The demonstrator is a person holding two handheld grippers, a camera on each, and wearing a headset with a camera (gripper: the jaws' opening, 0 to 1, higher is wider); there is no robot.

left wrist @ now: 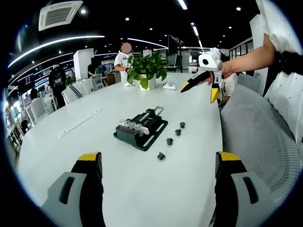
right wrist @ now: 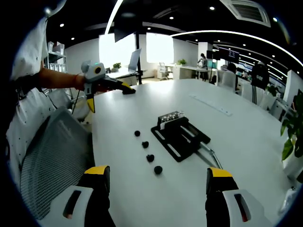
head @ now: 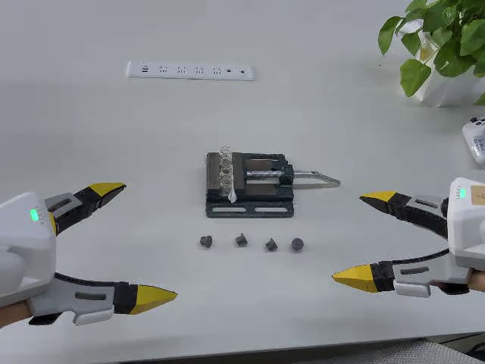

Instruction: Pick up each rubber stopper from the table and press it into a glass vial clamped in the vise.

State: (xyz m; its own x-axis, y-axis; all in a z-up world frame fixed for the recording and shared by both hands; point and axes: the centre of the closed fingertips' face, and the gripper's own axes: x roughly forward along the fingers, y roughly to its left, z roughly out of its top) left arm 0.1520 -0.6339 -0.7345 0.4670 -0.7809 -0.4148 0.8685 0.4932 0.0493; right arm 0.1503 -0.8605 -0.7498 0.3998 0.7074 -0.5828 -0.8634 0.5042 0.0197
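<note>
Item 1, nearest you: your left gripper (head: 149, 239) hangs over the near edge of the table (head: 114, 129). Its yellow-tipped jaws are spread wide and it holds nothing.

Item 2: your right gripper (head: 347, 237) sits opposite it. Its jaws are also spread wide and it is empty. The two grippers are well apart, with bare tabletop between them.

Item 3: the table is white, matte and broad, and a grey mesh chair (left wrist: 255, 127) stands at its near side.

Item 4: four dark rubber stoppers (head: 241, 240) lie loose in a row on the table, between your grippers and just in front of the vise. None touches another.

Item 5: the vise (head: 250, 186) is black and sits flat at the centre of the table, with its screw handle pointing to your right. Clear glass vials (head: 226, 173) stand upright in a row between its jaws, at its left end.

Item 6, farther out: a white power strip (head: 189, 70) lies flat beyond the vise. A potted plant (head: 443, 38) in a white pot stands at the far right corner. Near the plant is a white device (head: 476, 140), cut off by the frame.

Item 7, the room: you are in an open office with a dark ceiling, strip lights and a ceiling vent (left wrist: 59, 14). Desks stand in the distance, with people among them.
</note>
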